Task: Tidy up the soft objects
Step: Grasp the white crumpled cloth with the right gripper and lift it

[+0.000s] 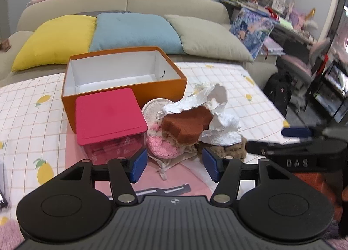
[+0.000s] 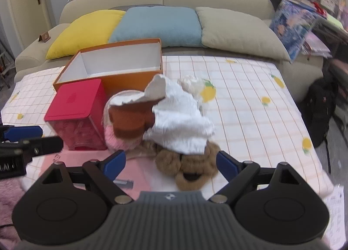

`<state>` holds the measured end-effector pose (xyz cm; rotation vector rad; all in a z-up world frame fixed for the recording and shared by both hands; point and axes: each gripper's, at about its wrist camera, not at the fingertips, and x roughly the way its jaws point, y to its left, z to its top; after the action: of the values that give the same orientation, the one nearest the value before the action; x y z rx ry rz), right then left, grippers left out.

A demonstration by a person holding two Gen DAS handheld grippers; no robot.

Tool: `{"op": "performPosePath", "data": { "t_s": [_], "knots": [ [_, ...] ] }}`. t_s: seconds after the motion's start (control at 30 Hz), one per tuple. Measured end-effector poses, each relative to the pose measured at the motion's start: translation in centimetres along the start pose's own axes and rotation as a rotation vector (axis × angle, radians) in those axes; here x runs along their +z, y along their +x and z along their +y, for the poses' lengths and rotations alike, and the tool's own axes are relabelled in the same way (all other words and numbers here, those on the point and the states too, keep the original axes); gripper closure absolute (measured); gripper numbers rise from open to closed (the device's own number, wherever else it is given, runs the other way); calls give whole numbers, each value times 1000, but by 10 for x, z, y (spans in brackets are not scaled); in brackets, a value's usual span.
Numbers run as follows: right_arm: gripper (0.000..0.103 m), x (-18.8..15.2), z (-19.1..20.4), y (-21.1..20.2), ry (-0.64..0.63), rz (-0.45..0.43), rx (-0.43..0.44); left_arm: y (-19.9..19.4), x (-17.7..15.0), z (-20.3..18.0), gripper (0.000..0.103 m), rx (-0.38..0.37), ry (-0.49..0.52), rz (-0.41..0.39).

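Soft pile (image 1: 187, 128) lies just ahead of left gripper's (image 1: 173, 164) parted jaws.

A table under a checked, lemon-printed cloth (image 2: 250, 102) carries an open orange box (image 1: 161, 91), a red-lidded container (image 1: 108, 117) just in front of it, and a pink mat (image 1: 189, 176). A heap of soft things (image 1: 191, 128) lies beside the container, partly on the mat.
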<state>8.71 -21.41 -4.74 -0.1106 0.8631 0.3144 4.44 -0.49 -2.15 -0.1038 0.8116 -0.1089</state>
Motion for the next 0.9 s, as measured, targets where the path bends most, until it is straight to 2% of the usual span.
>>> {"op": "performPosePath", "data": {
  "t_s": [0.07,0.17,0.33,0.47,0.6,0.67,0.77,0.83,0.87,0.9],
  "knots": [
    [15,9,0,12,-14,1,4,9,5,-1,34,5,17,8],
    [15,26,-7,25,50,2,33,19,11,-1,34,13,37,13],
    [4,51,-16,42,194,-24,41,37,24,0,34,25,21,37],
    [4,65,-15,66,278,-4,56,54,33,-1,34,54,-2,70],
    [5,73,-13,91,319,20,16,65,43,-1,34,64,-16,82],
    [12,75,-14,100,331,29,5,67,44,-1,34,65,-21,89],
    [38,76,-16,110,352,48,39,69,47,0,34,72,-22,102],
    [74,77,-17,114,351,63,62,70,48,-1,35,73,-21,108],
    [83,76,-18,115,347,67,76,70,49,-1,34,73,-20,110],
    [101,76,-19,115,340,66,91,70,49,-1,34,72,-19,110]
  ]
}}
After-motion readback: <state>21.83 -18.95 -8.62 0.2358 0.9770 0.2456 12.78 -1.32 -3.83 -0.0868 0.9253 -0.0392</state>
